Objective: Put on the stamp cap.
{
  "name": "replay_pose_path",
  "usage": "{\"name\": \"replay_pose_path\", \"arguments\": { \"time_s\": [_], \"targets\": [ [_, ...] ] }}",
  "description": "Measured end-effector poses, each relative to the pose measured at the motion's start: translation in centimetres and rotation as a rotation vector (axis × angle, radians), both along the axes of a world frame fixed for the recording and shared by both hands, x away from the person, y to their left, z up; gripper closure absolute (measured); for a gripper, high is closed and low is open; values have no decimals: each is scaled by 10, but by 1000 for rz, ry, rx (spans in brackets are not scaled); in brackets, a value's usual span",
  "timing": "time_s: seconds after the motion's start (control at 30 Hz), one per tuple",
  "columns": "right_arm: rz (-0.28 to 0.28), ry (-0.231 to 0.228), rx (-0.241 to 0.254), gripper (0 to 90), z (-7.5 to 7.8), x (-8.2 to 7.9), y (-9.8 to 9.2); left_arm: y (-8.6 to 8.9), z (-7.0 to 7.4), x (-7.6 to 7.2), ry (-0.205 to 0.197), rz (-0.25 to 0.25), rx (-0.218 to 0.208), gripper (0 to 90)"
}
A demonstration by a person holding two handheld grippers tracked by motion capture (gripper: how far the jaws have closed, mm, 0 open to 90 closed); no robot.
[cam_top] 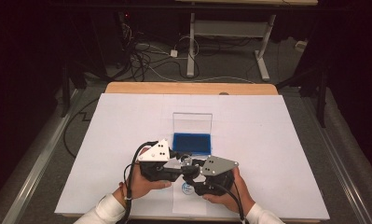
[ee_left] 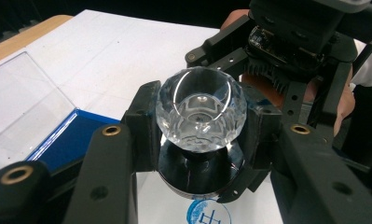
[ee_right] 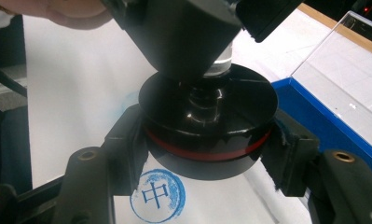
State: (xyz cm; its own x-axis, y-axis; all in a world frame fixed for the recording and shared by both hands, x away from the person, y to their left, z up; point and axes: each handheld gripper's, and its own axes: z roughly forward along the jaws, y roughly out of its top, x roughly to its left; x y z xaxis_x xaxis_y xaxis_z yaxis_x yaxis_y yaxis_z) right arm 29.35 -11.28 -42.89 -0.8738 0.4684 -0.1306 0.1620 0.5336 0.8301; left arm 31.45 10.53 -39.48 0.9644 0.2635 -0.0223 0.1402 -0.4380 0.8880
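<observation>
Ink pad, blue, lid up, sits on the paper just behind both grippers, left in the left gripper view. Left gripper clamped on the stamp's crystal knob. Right gripper clamped on the stamp's black base. Stamp held above the table; blue print on the paper right beneath it.
</observation>
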Motion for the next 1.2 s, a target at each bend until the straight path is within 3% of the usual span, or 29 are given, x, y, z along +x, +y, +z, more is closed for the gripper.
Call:
{"name": "replay_pose_path", "arguments": {
  "time_s": [0.27,0.4,0.47,0.53,0.73,1.2],
  "targets": [
    [8,-3,-23,387,-2,0,2,-2,-2,0,3,-9,9,543],
    [12,-7,-21,386,-4,0,3,-4,-2,-2,-6,-3,26,543],
    [34,16,-21,384,-4,2,3,-5,-2,-3,-20,-1,38,543],
    [31,2,-20,383,-6,3,3,-6,-1,-3,-21,-3,51,542],
    [24,-7,2,383,-5,2,0,-3,1,0,2,11,19,542],
    [17,-18,30,379,-5,2,-1,-1,4,0,-1,18,17,543]
  ]
}}
